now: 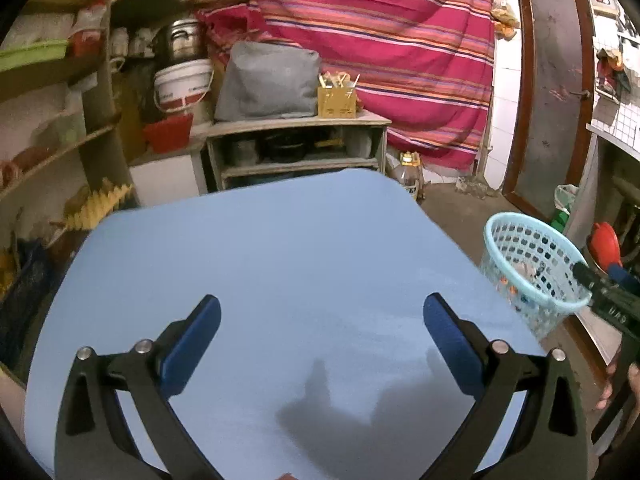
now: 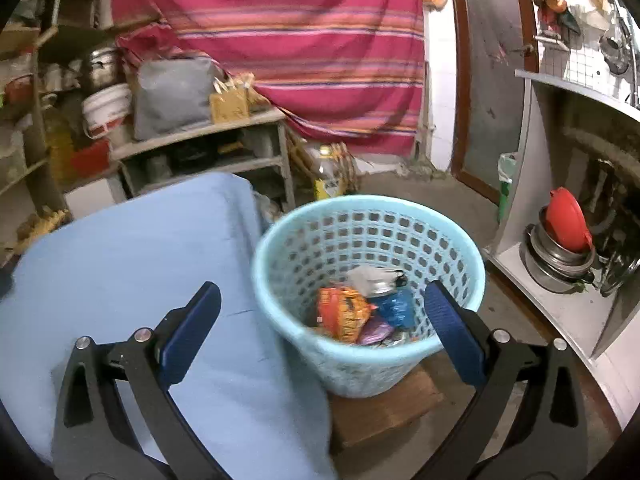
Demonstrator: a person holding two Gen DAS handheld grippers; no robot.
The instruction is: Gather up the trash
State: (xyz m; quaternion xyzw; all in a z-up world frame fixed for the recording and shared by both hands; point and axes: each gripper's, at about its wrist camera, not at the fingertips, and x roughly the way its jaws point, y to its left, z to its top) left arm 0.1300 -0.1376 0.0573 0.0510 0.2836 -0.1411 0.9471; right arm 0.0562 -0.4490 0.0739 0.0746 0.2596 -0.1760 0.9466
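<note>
Cluttered shelves and a red striped cloth (image 1: 380,40) fill the back of the room, with a blue table (image 1: 280,264) in front. Just beside the table's right edge stands a light blue basket (image 2: 360,364) with holes in its wall, set on a wooden block (image 2: 384,408) on the floor. Inside the basket lies the trash: an orange wrapper (image 2: 346,312), a blue wrapper (image 2: 396,308), a purple wrapper (image 2: 376,332) and a crumpled white piece (image 2: 366,274), all piled together at the bottom. The right gripper (image 2: 322,308) hangs above the basket's near rim with its jaws spread wide and nothing between them; one blue pad (image 2: 452,332) sits over the rim, the other over the table edge. The left gripper (image 1: 322,320) is over the bare table top, jaws also wide apart and holding nothing. From the left view the basket (image 1: 532,268) shows at the right, with the right gripper's black body next to it. A red lid (image 2: 568,224) rests on steel pots on a low shelf to the right
</note>
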